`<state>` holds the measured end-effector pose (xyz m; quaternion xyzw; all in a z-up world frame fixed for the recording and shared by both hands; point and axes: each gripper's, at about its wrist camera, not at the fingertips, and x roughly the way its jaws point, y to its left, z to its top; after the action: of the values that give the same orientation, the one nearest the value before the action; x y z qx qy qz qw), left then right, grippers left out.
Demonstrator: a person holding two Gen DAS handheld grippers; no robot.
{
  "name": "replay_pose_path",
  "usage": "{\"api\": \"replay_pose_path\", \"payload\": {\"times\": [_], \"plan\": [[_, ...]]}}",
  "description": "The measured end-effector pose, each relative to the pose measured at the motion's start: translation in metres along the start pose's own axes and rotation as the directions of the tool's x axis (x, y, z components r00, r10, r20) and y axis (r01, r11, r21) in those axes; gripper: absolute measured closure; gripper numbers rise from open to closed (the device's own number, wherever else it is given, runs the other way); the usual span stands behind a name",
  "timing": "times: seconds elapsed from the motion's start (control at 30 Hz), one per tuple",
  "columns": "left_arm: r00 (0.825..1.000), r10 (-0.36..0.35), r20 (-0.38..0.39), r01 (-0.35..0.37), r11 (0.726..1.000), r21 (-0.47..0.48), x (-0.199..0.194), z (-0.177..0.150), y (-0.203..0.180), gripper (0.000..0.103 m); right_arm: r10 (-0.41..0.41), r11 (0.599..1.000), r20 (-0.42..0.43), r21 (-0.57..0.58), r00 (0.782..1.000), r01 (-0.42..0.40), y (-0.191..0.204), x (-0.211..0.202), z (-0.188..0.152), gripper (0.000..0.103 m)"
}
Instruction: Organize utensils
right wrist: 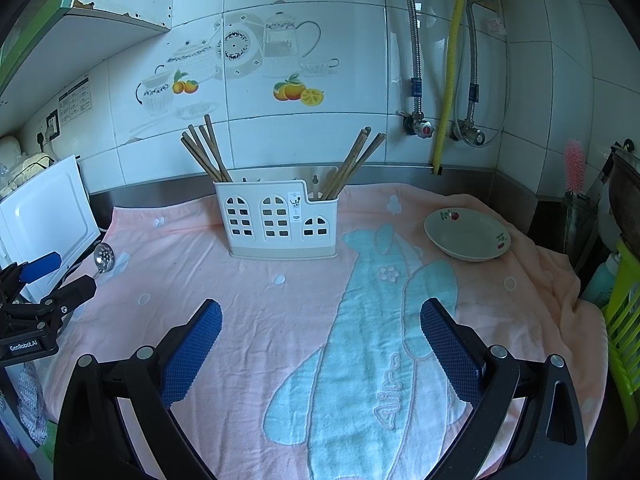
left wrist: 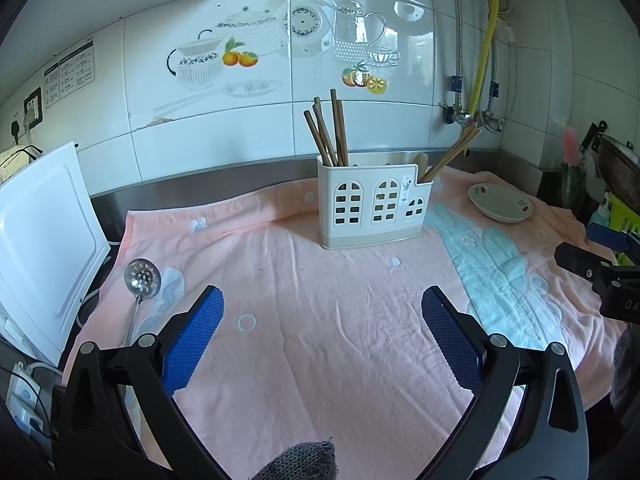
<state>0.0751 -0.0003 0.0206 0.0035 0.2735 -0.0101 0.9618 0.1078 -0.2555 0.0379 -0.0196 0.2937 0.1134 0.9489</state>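
Chopsticks (right wrist: 208, 152) already stand in the holder (right wrist: 280, 220), one bundle at its left end, another (right wrist: 356, 164) at its right. Left to stow, I judge: the skimmer (left wrist: 142, 280), lying on the towel (left wrist: 320, 320) at nine o'clock of the holder. Left gripper (left wrist: 322, 336) and right gripper (right wrist: 320, 344) hover spread wide, gripping nothing.
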Motion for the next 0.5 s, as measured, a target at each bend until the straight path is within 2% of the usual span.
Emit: {"api": "replay_pose_path", "payload": {"times": [0.5], "plan": [[1.000,0.006,0.000,-0.006,1.000,-0.007,-0.0006,-0.0002,0.0014,0.005,0.005,1.000,-0.001,-0.008,1.000,-0.005,0.0004,0.0002,0.0007,0.007]]}}
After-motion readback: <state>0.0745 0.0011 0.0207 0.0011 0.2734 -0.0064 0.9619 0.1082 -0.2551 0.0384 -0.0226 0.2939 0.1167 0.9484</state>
